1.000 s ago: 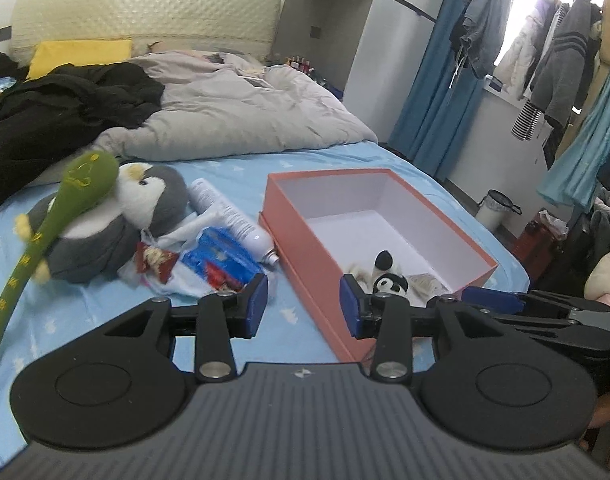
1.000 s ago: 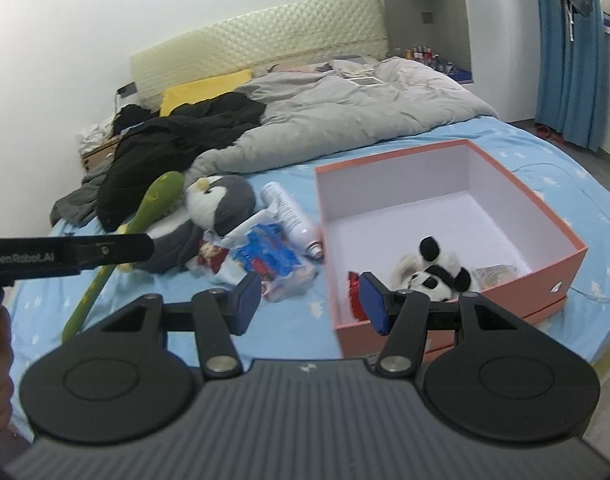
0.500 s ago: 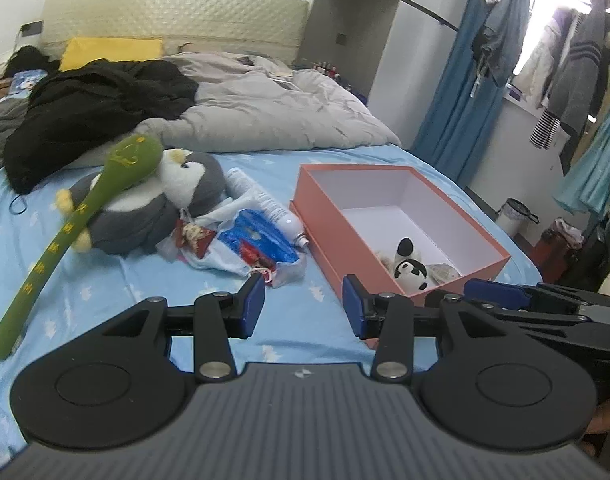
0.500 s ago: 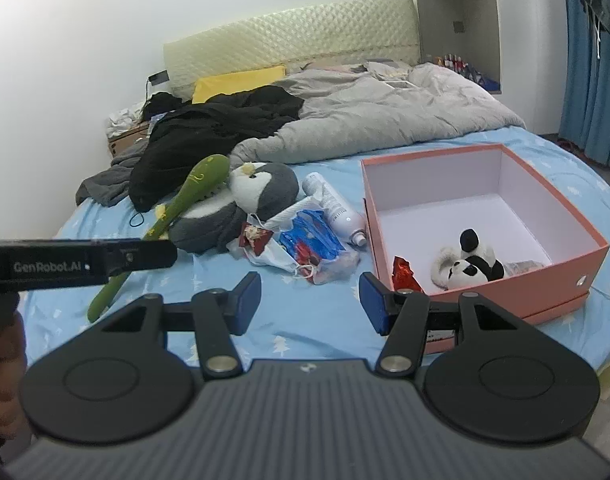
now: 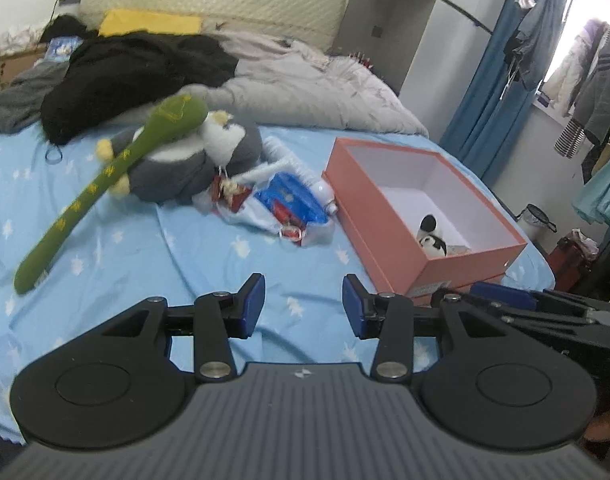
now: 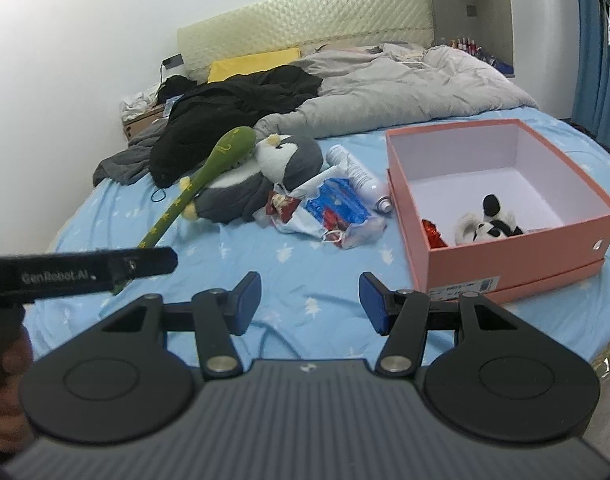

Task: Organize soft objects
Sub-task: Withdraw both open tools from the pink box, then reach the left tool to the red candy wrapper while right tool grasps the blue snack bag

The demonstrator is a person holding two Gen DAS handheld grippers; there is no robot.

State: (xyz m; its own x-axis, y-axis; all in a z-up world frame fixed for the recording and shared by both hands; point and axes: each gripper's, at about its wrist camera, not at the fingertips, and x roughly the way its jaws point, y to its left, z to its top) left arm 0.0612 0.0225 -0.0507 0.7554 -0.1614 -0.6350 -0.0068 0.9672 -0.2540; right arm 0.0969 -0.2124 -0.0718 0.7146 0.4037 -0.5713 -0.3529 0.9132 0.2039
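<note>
Bedroom scene, blue star-print bedsheet (image 6: 297,304) filling most of both wrist views, rumpled grey duvet (image 6: 405,92) and a black heap of clothes (image 6: 241,104) up toward the headboard.

The soft stuff is sitting in two spots. The panda plush (image 6: 487,226) is lying inside the pink box (image 6: 517,248) at center right of the right wrist view, next to a red wrapper (image 6: 433,232). The penguin plush (image 6: 261,178) is lying out on the sheet left of center, with the green plush stick (image 6: 203,184) draped across it. Just beside them, between penguin and box, are a plastic bag of snacks (image 6: 333,212) and a white spray can (image 6: 361,178).

What's changing: compared with a second ago both cameras are pulling back from the bed. The box and toys are looking smaller and sitting higher in the frames, and more bare sheet is showing in front of the fingers. The toys and box aren't shifting at all.

The left gripper (image 5: 303,306) and right gripper (image 6: 309,304) are both hanging over bare sheet with jaws apart and nothing between them. The left one is poking in at the left edge of the right view, with a hand (image 6: 3,392) gripping its handle.

My read: one toy is boxed and the hands are backing off to line up another pick, probably the penguin or the green stick.
</note>
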